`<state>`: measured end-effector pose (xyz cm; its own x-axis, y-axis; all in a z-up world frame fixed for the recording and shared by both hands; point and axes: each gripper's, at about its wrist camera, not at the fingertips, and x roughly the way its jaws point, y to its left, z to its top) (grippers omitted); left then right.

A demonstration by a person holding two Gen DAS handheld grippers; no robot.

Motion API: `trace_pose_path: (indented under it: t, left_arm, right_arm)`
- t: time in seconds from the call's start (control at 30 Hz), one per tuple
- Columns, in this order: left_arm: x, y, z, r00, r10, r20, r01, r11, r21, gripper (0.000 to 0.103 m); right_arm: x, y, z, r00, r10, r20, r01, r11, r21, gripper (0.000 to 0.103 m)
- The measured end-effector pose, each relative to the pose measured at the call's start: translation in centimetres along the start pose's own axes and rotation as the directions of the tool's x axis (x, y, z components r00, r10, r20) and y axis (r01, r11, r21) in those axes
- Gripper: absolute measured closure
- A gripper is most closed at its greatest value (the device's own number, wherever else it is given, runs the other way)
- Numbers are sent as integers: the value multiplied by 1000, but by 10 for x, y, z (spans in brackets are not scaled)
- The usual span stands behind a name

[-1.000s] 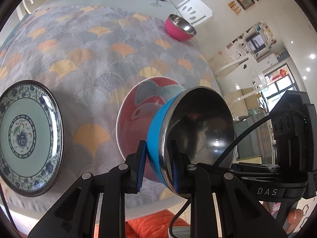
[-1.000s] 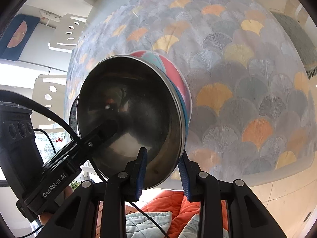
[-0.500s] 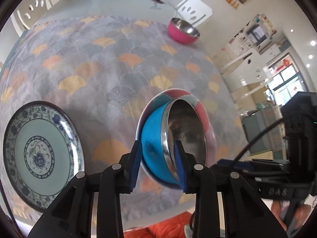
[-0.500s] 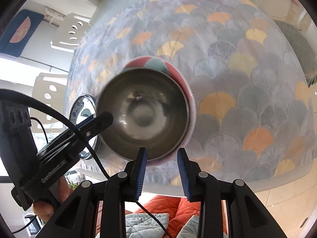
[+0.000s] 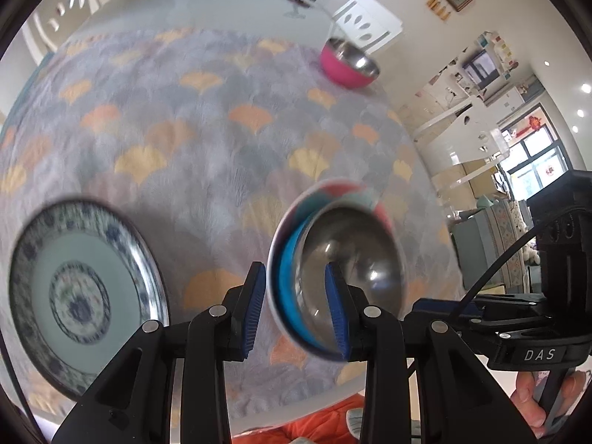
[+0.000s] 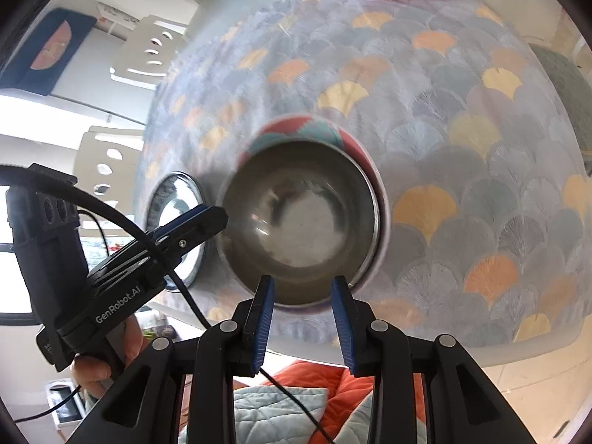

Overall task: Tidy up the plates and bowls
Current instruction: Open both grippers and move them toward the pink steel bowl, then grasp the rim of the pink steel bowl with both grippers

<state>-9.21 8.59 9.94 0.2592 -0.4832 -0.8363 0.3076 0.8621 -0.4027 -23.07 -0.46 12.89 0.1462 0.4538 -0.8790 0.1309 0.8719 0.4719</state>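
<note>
At lower centre of the left wrist view, the left gripper (image 5: 299,307) stands parted, its pads on either side of the blue bowl (image 5: 290,288) rim with daylight between pad and metal; whether either pad touches is unclear through blur. The blue bowl sits nested in the pink plate (image 5: 333,192) on the tablecloth (image 5: 185,140). The right gripper (image 6: 303,314) is likewise spread wide, holding nothing, just short of the bowl's near rim. A patterned plate (image 5: 79,292) lies lower left, a pink bowl (image 5: 347,63) upper right.

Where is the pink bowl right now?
The pink bowl sits alone at the table's far right edge in the left wrist view, by the white chair.
</note>
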Motion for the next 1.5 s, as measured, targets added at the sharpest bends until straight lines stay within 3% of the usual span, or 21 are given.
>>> trace_pose_path:
  t: [0.27, 0.4, 0.53, 0.67, 0.87, 0.97, 1.1, 1.5]
  left_arm:
    - [-28, -17, 68, 995, -19, 99, 14, 999, 52, 73]
    - [-32, -27, 117, 992, -15, 122, 5, 997, 77, 71]
    - [-25, -31, 163, 991, -24, 130, 14, 997, 78, 68]
    - [-10, -36, 201, 991, -5, 137, -10, 994, 106, 68]
    - [40, -46, 253, 994, -53, 93, 41, 991, 130, 68]
    - [78, -49, 278, 996, -83, 43, 77, 989, 126, 68]
    - [132, -54, 303, 994, -103, -39, 107, 986, 126, 68]
    - [246, -46, 339, 977, -120, -175, 135, 988, 77, 70]
  right_arm:
    - [-28, 4, 48, 986, 165, 12, -165, 986, 15, 71]
    - [-45, -5, 83, 983, 177, 51, -180, 982, 56, 69]
    - [-67, -23, 122, 977, 175, 120, -189, 975, 120, 46]
    - [-75, -39, 160, 977, 156, 144, -177, 973, 150, 45]
    - [-73, -76, 212, 979, 76, 188, -120, 966, 231, 45]
    - [-66, -103, 233, 976, 25, 217, -94, 944, 315, 45]
    - [-51, -131, 260, 976, 15, 218, -99, 920, 380, 45]
    - [-7, -169, 325, 968, -42, 247, -64, 911, 408, 45]
